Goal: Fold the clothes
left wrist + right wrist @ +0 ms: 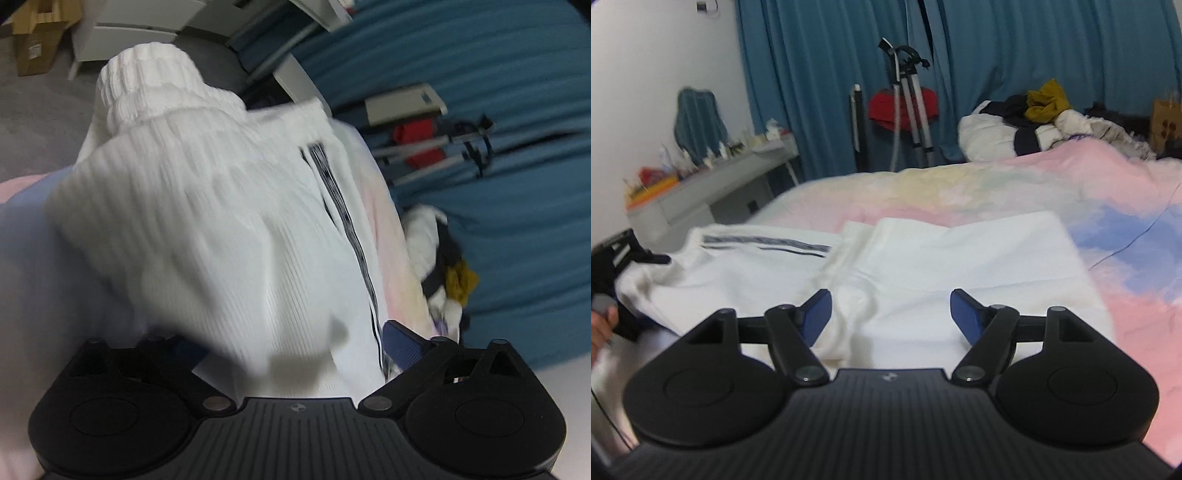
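Observation:
A white ribbed knit garment point(207, 229) with a dark stripe point(347, 229) fills the left wrist view, its ribbed cuff point(147, 81) at the top. My left gripper point(295, 343) is open, its fingers wide apart with the cloth bunched between them. In the right wrist view the same white garment point(923, 266) lies partly folded on the bed, striped part point(764, 242) at the left. My right gripper point(891, 314) is open just above the folded cloth. The left gripper point(617, 266) shows at the left edge by the garment's end.
The bed has a pink, blue and yellow pastel cover point(1137, 280). A heap of clothes point(1027, 118) lies at its far end. Blue curtains point(997, 55), a tripod stand point(912, 96) and a cluttered shelf point(713, 170) stand behind. A cardboard box point(37, 40) sits on the floor.

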A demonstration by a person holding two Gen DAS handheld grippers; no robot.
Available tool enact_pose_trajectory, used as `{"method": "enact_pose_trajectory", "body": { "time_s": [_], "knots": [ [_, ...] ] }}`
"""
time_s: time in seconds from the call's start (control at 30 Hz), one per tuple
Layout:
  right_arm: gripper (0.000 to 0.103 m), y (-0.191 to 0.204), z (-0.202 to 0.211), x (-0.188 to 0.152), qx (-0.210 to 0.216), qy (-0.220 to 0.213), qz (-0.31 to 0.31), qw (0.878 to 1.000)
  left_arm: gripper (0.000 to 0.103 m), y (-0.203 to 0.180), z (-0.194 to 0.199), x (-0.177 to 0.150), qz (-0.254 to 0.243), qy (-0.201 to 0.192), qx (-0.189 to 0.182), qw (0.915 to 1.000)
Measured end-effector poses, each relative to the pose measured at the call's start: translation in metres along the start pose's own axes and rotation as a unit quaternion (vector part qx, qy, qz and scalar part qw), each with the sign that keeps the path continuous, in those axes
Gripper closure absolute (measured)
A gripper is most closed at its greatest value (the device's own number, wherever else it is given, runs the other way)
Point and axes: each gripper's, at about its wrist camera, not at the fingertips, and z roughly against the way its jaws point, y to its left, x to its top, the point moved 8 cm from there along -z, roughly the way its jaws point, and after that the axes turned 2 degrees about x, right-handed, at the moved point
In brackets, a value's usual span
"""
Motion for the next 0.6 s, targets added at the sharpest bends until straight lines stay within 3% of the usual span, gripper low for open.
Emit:
{"method": "enact_pose_trajectory", "body": {
  "time_s": [0.1,0.13,0.2,0.23,0.27,0.37,0.47,0.6],
  "knots": [
    [0.03,-0.009,0.003,0.006,-0.021,-0.018,0.015,1.0,0.021,0.006,-0.005,0.018,-0.014,-0.042,0.007,0.999],
    [0.03,-0.012,-0.001,0.004,-0.02,-0.01,0.009,1.0,0.031,0.009,-0.005,0.024,-0.015,-0.049,0.014,0.9986],
    [0.03,-0.016,-0.011,-0.004,-0.017,0.011,-0.005,1.0,0.039,0.016,-0.005,0.03,0.001,-0.058,0.014,0.9982],
    [0.03,-0.017,-0.019,-0.011,-0.015,0.028,-0.008,0.999,0.05,0.017,-0.004,0.032,0.0,-0.064,0.017,0.9978],
    [0.03,-0.017,-0.027,-0.018,-0.014,0.051,-0.006,0.999,0.063,0.017,-0.002,0.032,-0.017,-0.072,0.032,0.9968],
    [0.031,-0.019,-0.049,-0.039,-0.036,0.107,0.011,0.994,0.079,-0.008,0.008,0.027,-0.092,-0.103,0.059,0.9887],
    [0.031,-0.026,-0.05,-0.039,-0.038,0.11,-0.004,0.993,0.082,-0.063,0.027,0.01,-0.2,-0.159,0.053,0.9654],
    [0.03,-0.045,-0.029,-0.021,-0.008,0.069,-0.096,0.993,0.082,-0.146,0.051,-0.026,-0.3,-0.227,0.013,0.9263]
  ]
}}
